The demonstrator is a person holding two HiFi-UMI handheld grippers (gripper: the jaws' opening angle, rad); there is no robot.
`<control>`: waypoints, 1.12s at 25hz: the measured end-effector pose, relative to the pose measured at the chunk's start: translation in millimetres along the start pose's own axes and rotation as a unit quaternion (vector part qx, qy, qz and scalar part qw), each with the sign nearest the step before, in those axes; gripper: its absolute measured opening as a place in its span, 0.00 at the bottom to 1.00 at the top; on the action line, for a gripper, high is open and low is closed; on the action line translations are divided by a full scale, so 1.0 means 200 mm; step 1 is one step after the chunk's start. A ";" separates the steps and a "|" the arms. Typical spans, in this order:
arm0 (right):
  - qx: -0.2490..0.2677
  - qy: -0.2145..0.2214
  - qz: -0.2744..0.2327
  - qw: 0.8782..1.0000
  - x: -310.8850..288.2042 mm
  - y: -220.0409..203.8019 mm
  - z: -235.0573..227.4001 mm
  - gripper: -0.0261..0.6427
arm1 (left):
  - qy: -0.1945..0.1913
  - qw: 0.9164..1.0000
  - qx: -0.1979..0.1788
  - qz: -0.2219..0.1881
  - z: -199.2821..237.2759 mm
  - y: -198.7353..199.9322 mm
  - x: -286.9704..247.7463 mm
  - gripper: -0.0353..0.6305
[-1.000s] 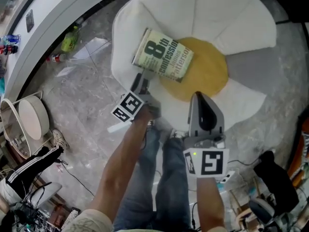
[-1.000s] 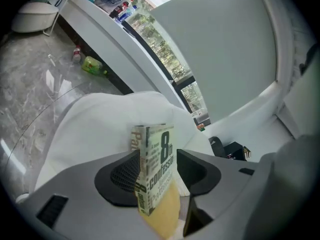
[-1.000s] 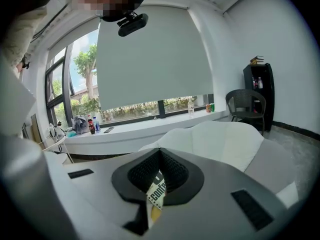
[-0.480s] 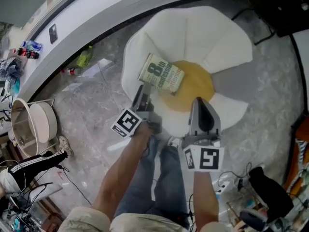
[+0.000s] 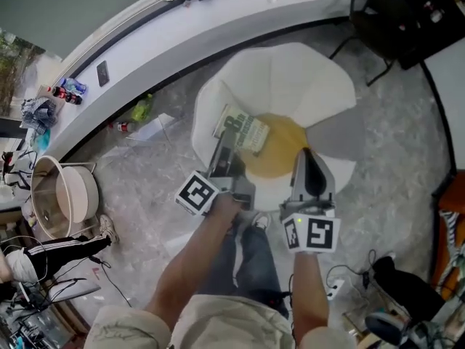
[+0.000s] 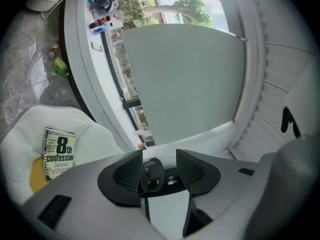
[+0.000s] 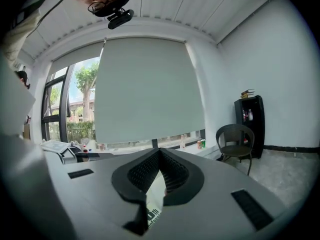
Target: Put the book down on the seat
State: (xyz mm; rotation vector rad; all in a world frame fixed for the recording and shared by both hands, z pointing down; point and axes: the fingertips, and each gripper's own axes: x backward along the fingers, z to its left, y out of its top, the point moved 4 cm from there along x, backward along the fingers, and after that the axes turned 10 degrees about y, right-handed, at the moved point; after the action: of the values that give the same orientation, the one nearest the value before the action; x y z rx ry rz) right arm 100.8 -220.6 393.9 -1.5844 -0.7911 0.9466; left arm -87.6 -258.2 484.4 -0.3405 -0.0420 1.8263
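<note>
The book (image 5: 242,129), a pale paperback with a large "8th" on its cover, lies flat on the flower-shaped white seat (image 5: 290,78), half over the yellow centre cushion (image 5: 283,151). My left gripper (image 5: 224,150) hangs just short of the book's near edge, open and holding nothing. In the left gripper view the book (image 6: 60,153) rests on the seat (image 6: 30,129) far left of the parted left gripper (image 6: 159,156). My right gripper (image 5: 307,157) is over the seat's front petal, right of the book. The right gripper view shows the right gripper (image 7: 160,151) with its tips meeting.
A curved white ledge (image 5: 182,27) runs behind the seat, with bottles (image 5: 64,93) on it and a green bottle (image 5: 142,109) on the marble floor. A round white tub (image 5: 62,195) stands left. A black chair (image 5: 378,9) is at top right. A power strip (image 5: 334,289) lies lower right.
The book stays put on the seat. Both grippers have drawn back from it, and the head view has pulled up and away, so the seat looks smaller.
</note>
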 end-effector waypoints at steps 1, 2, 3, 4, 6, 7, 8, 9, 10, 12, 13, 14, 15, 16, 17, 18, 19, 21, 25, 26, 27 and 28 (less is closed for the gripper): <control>0.001 -0.001 -0.003 1.000 0.03 0.05 0.01 0.04 | -0.006 1.000 0.000 0.000 -0.07 0.00 0.02 0.38; 0.003 0.000 -0.007 1.000 0.06 0.11 0.02 0.04 | -0.011 1.000 0.000 0.000 -0.13 0.00 0.05 0.38; 0.005 0.001 -0.011 1.000 0.10 0.16 0.03 0.04 | -0.013 1.000 -0.001 0.000 -0.19 0.00 0.08 0.38; 0.006 0.003 -0.016 1.000 0.12 0.22 0.05 0.04 | -0.015 1.000 -0.003 0.001 -0.24 0.01 0.11 0.38; 0.009 0.008 -0.029 1.000 0.16 0.34 0.07 0.04 | -0.023 1.000 -0.002 0.001 -0.35 0.03 0.16 0.38; 0.013 0.009 -0.034 0.999 0.19 0.39 0.07 0.04 | -0.025 1.000 0.004 0.003 -0.40 0.02 0.20 0.38; 0.017 0.009 -0.037 0.999 0.22 0.43 0.08 0.04 | -0.024 1.000 0.007 0.005 -0.44 0.02 0.24 0.38; 0.021 0.008 -0.042 0.999 0.25 0.48 0.08 0.04 | -0.024 1.000 0.003 0.007 -0.48 0.01 0.28 0.38; 0.024 0.007 -0.048 0.999 0.28 0.53 0.08 0.04 | -0.028 1.000 -0.004 0.008 -0.53 0.01 0.31 0.38; 0.027 0.007 -0.062 0.998 0.33 0.62 0.08 0.04 | -0.036 0.999 -0.017 0.009 -0.62 0.01 0.34 0.38; 0.029 0.008 -0.069 0.997 0.35 0.65 0.08 0.04 | -0.038 0.999 -0.022 0.009 -0.66 0.01 0.36 0.38; 0.032 0.009 -0.073 0.997 0.37 0.68 0.09 0.04 | -0.042 0.999 -0.026 0.009 -0.70 0.01 0.37 0.38; 0.036 0.011 -0.077 0.996 0.39 0.71 0.11 0.04 | -0.047 0.998 -0.030 0.008 -0.74 0.01 0.38 0.38; 0.042 0.014 -0.079 0.996 0.40 0.73 0.13 0.04 | -0.055 0.998 -0.032 0.007 -0.78 0.02 0.39 0.38; 0.048 0.018 -0.081 0.995 0.40 0.75 0.15 0.04 | -0.064 0.998 -0.028 0.006 -0.81 0.03 0.40 0.38; 0.053 0.021 -0.083 0.995 0.40 0.76 0.17 0.04 | -0.075 0.997 -0.021 0.005 -0.85 0.03 0.41 0.38; 0.056 0.023 -0.086 0.994 0.41 0.78 0.18 0.04 | -0.083 0.996 -0.017 0.004 -0.88 0.04 0.42 0.38; 0.060 0.024 -0.093 0.994 0.42 0.81 0.20 0.04 | -0.091 0.996 -0.015 0.004 -0.92 0.05 0.43 0.38; 0.068 0.029 -0.100 0.992 0.43 0.85 0.23 0.04 | -0.103 0.995 -0.014 0.002 -0.97 0.08 0.46 0.38; 0.071 0.030 -0.099 0.992 0.43 0.85 0.24 0.04 | -0.103 0.995 -0.016 0.002 -0.96 0.08 0.47 0.38; 0.073 0.030 -0.097 0.992 0.44 0.85 0.25 0.04 | -0.101 0.995 -0.021 0.002 -0.95 0.09 0.48 0.38; 0.075 0.030 -0.097 0.992 0.44 0.86 0.26 0.04 | -0.098 0.995 -0.027 0.001 -0.95 0.09 0.49 0.38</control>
State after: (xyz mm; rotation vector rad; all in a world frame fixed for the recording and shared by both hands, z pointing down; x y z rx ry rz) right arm 98.6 -154.7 204.7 -1.3734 -0.7983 0.7955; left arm -80.9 -199.3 279.2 -0.1988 -0.2275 1.8586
